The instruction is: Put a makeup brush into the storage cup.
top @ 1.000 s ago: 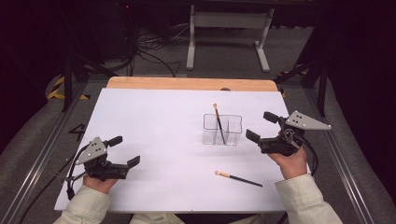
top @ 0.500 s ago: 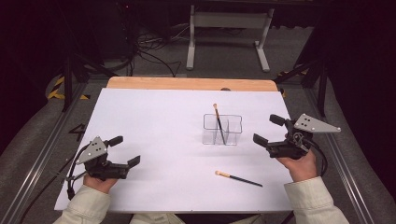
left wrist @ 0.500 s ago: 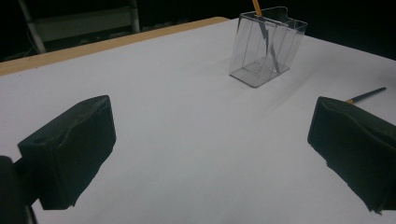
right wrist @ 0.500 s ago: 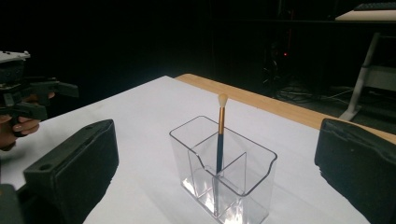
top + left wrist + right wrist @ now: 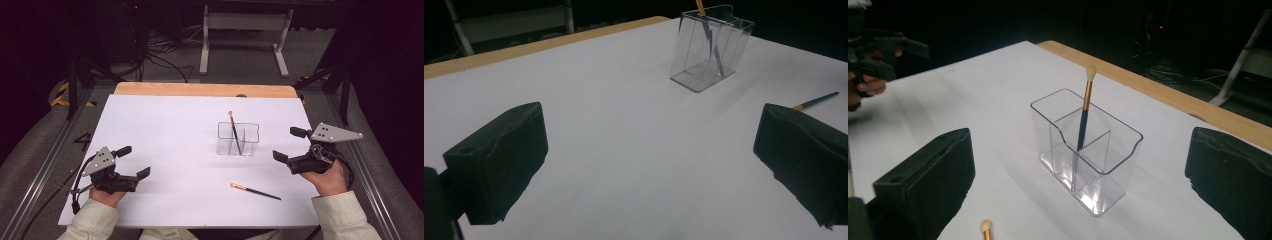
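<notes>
Loose makeup brush (image 5: 255, 191) on the white table (image 5: 165, 130) near the clear organizer (image 5: 238, 139): light, stiff, slender, probably roll-prone, best pinched mid-handle; right gripper (image 5: 289, 145) and left gripper (image 5: 134, 161) both gape wide, empty.

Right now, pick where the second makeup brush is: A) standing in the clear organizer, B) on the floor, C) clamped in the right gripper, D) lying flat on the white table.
D: the second makeup brush lies flat on the white table, in front of the clear organizer and apart from the open right gripper.
</notes>
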`<state>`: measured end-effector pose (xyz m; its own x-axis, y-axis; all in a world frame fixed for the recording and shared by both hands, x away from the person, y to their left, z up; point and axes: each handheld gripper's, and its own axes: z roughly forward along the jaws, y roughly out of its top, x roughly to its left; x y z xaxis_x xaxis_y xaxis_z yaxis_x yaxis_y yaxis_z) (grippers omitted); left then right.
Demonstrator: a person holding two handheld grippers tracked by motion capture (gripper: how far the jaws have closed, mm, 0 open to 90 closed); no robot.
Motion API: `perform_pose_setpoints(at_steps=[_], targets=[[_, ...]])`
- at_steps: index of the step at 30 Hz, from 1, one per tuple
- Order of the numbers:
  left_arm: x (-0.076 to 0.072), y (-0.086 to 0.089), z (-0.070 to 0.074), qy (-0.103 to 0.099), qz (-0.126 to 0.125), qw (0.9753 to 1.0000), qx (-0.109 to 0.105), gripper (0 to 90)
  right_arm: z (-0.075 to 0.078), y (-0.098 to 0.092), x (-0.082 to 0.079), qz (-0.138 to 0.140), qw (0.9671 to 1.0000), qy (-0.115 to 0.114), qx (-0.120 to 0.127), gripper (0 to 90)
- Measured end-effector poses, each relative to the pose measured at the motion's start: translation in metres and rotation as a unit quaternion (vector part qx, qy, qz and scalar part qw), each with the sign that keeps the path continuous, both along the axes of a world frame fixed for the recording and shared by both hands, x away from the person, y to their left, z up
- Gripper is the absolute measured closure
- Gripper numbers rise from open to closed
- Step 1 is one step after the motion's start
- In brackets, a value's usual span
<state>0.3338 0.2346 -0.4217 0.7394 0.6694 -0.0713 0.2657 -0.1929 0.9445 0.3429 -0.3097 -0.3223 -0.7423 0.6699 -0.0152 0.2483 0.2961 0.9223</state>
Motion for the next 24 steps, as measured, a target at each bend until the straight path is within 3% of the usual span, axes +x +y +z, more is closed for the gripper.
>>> perform_pose_setpoints(at_steps=[6, 16, 24], targets=[[0.0, 0.0, 0.0, 0.001, 0.001, 1.0, 0.001, 1.7, 0.004, 0.006, 0.0, 0.002, 0.9986, 0.017, -0.051, 0.1], [-0.002, 0.002, 0.0, 0.0, 0.003, 1.0, 0.006, 1.7, 0.004, 0.01, 0.002, 0.006, 0.9959, 0.037, -0.082, 0.1], [-0.009, 0.004, 0.001, -0.001, 0.005, 0.9999, 0.01, 1.6, -0.001, 0.019, 0.005, 0.026, 0.9913, 0.069, -0.11, 0.1]])
